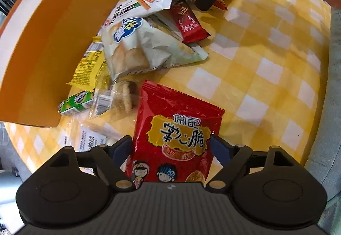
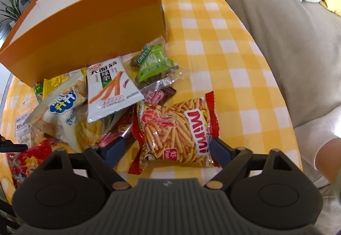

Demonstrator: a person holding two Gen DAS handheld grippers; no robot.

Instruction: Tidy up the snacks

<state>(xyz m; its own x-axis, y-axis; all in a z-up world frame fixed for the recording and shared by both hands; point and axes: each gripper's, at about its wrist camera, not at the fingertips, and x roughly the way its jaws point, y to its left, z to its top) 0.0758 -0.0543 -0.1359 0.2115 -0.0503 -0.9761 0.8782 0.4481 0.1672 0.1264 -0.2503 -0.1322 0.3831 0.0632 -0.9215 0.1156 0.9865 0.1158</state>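
Right hand-held gripper (image 2: 168,145) straddles the Mimi packet (image 2: 177,128), fingers apart.

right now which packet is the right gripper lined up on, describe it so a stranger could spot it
Start at the orange box on the yellow checked tablecloth; snacks spill out in front of it. At the pile's near edge, between the right gripper's open fingers, lies the Mimi packet: red-edged, pictured with thin golden sticks, alone bearing "Mimi" in red letters.

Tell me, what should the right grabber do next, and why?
Probably close on the Mimi packet. The right gripper is open, with one finger on each side of the packet, which lies flat on the checked cloth.
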